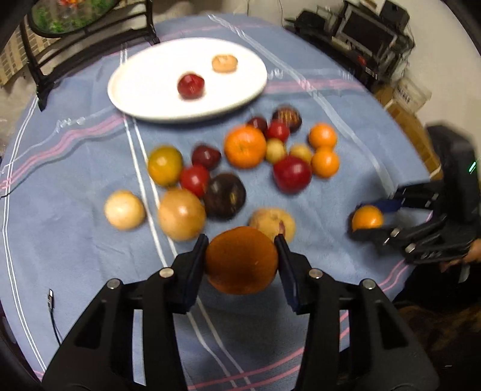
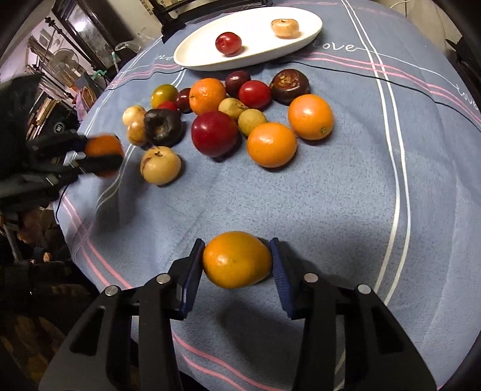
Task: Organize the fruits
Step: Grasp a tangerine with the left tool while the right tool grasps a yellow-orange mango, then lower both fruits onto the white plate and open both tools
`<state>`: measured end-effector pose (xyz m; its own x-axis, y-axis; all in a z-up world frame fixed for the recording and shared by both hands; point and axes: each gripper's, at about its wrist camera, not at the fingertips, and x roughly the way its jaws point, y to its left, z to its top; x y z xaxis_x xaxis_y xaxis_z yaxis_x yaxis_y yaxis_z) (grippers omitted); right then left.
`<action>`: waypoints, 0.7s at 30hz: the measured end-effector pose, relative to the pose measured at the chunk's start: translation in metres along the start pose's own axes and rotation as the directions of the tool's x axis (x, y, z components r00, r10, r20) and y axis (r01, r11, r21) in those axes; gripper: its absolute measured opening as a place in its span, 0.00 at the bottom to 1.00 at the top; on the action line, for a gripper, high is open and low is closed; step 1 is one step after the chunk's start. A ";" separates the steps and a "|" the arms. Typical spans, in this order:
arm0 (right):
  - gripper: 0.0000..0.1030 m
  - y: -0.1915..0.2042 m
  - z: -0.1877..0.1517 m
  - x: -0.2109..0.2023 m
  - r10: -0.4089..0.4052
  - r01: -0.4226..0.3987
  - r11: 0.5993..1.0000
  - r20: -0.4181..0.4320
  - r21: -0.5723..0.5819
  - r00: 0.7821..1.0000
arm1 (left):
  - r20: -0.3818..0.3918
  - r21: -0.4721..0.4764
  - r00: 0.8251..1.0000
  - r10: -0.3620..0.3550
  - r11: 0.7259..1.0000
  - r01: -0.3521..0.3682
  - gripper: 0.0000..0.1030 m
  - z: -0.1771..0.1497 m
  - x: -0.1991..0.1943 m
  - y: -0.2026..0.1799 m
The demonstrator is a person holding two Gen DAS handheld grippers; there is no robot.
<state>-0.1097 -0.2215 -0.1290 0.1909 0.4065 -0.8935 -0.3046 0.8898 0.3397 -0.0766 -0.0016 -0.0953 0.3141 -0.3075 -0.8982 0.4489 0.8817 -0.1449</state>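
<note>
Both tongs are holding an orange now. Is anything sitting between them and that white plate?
Yes. The loose fruit pile covers the cloth between both held oranges, right and left, and the white plate. The tongs would probably need to carry them over or around it.

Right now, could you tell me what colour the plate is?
The plate is plain white, clearest in the right wrist view.

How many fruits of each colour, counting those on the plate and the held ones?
Orange fruits: 5
Red or dark red fruits: 6
Tan or pale yellow fruits: 6
Dark brown fruits: 2
Yellow-green fruit: 1
Total: 20
</note>
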 end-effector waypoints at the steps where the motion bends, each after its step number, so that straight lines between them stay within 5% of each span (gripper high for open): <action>1: 0.43 -0.002 0.002 -0.001 0.010 -0.010 1.000 0.001 0.012 1.000 | 0.019 -0.010 1.000 -0.003 1.000 0.003 0.44 0.006 -0.006 0.003; 7: 0.43 -0.004 0.027 -0.017 0.048 -0.048 0.999 0.039 0.017 0.998 | 0.107 -0.062 0.994 -0.029 0.997 0.036 0.44 0.047 -0.026 0.022; 11: 0.43 0.005 0.085 -0.031 0.037 -0.029 0.997 0.136 -0.066 0.990 | 0.150 -0.086 0.988 -0.024 0.996 0.037 0.45 0.095 -0.019 0.030; 16: 0.43 0.006 0.180 -0.020 0.015 0.010 0.994 0.234 -0.105 0.972 | 0.151 -0.132 0.987 0.049 0.991 -0.029 0.45 0.156 0.014 0.052; 21: 0.43 -0.013 0.234 0.029 -0.043 0.056 0.996 0.192 -0.063 0.980 | 0.073 -0.173 0.986 0.149 0.976 -0.135 0.45 0.199 0.063 0.077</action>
<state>0.1176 -0.1728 -0.0902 0.3793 0.3999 -0.8344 -0.3514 0.8965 0.2699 0.1444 -0.0241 -0.0809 0.4379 -0.1978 -0.8770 0.2510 0.9636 -0.0920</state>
